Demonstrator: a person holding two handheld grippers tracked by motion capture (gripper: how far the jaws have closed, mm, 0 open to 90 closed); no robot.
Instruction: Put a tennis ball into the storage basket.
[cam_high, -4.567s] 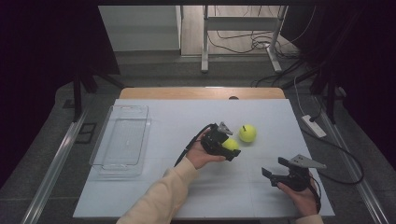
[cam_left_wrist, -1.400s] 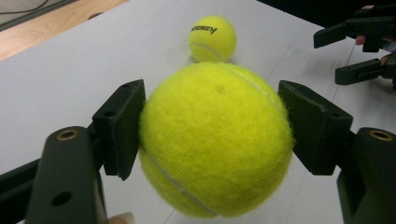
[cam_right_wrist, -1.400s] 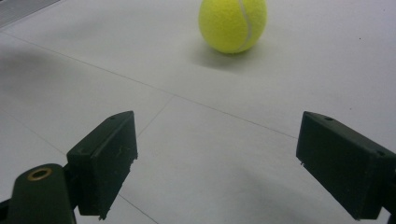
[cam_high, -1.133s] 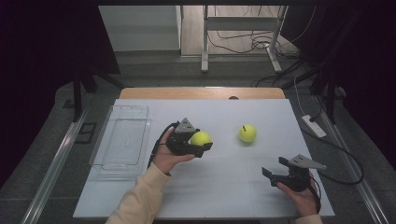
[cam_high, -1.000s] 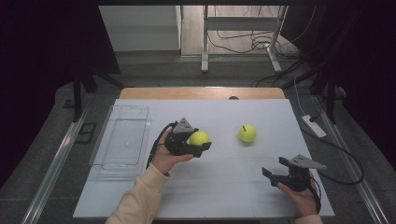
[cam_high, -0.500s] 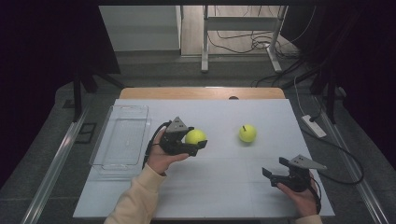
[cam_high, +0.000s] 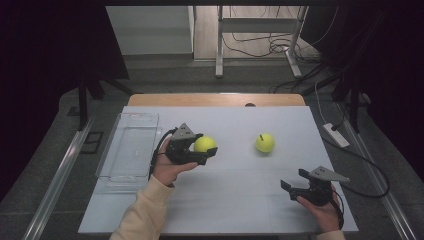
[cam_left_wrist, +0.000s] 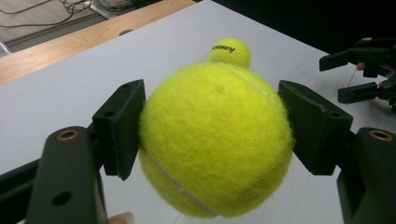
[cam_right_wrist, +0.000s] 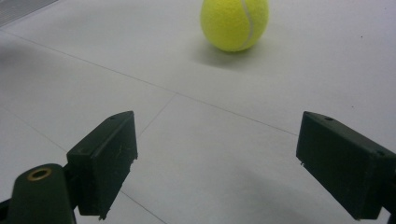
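The left gripper (cam_high: 202, 150) clamps a yellow tennis ball (cam_high: 205, 144) between its fingers (cam_left_wrist: 122, 126), holding it above the white table (cam_high: 235, 200), a little right of the clear plastic tray (cam_high: 129, 146) that stands at the table's left side. In the left gripper view the pads press on both sides of the ball. A second tennis ball (cam_high: 265, 143) lies on the table farther right, well apart from the held one. The right gripper (cam_high: 296, 186) rests low near the table's front right, its fingers (cam_right_wrist: 105, 158) spread wide with nothing between them, pointing toward that second ball.
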